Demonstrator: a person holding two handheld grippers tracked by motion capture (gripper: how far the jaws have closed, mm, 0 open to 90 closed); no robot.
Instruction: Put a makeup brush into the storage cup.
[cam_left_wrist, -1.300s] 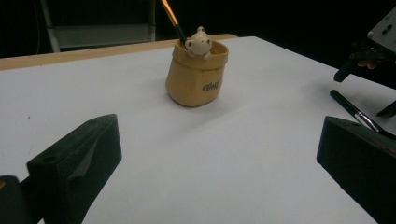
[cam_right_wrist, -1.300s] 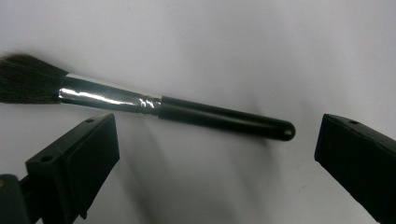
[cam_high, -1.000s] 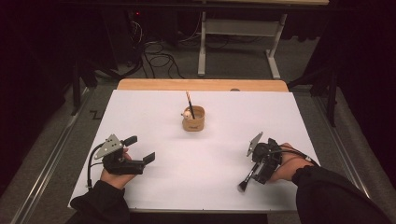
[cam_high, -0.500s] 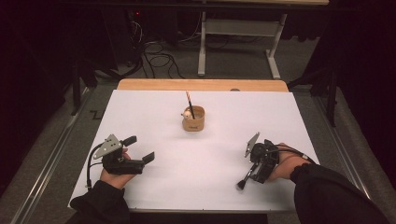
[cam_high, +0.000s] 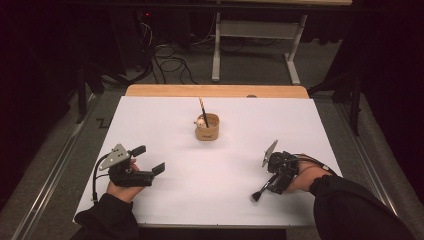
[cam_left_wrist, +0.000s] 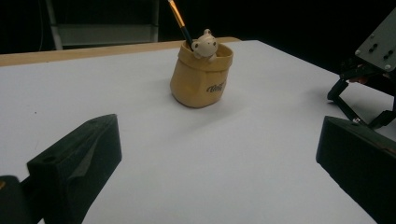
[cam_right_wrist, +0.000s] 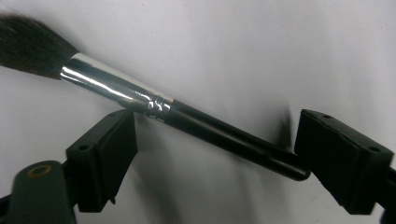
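Tan pot (cam_high: 207, 128) — pencil (cam_high: 202, 110) inside.

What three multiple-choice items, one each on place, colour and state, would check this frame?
1. Where does the pot stand?
A. mid-table toward the far edge
B. beside the left hand-held gripper
C. on the floor

2. What colour is the brush handle?
A. red
B. black
C. white

3. How do the right hand-held gripper's jaws stand to the brush?
A. clamped tight on the bristles
B. apart, the brush lying across the gap
C. far from the brush

Answers: 1 A, the high view shows the pot centred, beyond both hands. 2 B, a black handle behind a silver band. 3 B, the jaws have just been closing, with the brush between them on the white table.
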